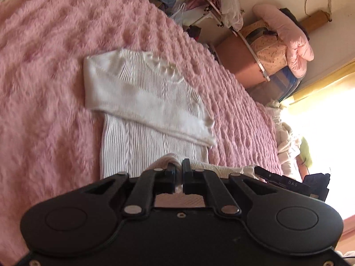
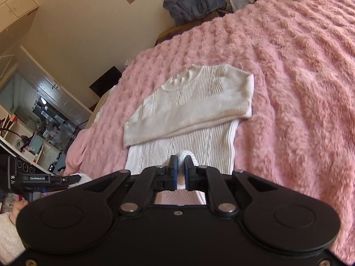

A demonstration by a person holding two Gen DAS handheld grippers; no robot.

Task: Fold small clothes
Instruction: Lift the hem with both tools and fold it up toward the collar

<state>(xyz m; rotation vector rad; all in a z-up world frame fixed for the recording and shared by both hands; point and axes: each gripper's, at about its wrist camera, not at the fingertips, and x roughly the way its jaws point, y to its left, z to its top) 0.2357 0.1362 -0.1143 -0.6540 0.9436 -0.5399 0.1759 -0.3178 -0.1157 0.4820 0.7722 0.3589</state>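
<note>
A white ribbed knit sweater (image 1: pixel 142 102) lies on a fluffy pink blanket (image 1: pixel 44 66), its sleeves folded across the chest. My left gripper (image 1: pixel 179 166) is shut on the sweater's near hem and holds it lifted off the blanket. In the right wrist view the same sweater (image 2: pixel 190 102) lies ahead, and my right gripper (image 2: pixel 180 163) is shut on the hem a little further along. The other gripper shows at the right edge of the left wrist view (image 1: pixel 286 180) and at the left edge of the right wrist view (image 2: pixel 44 178).
The pink blanket (image 2: pixel 299 88) covers the whole bed. Beyond the bed's far side are piled clothes and bags (image 1: pixel 199 2), a stack of bedding (image 1: pixel 281 51), a bright window (image 1: pixel 321 122), and blue clothing (image 2: pixel 193 2) by the wall. Shelves (image 2: pixel 33 133) stand at the left.
</note>
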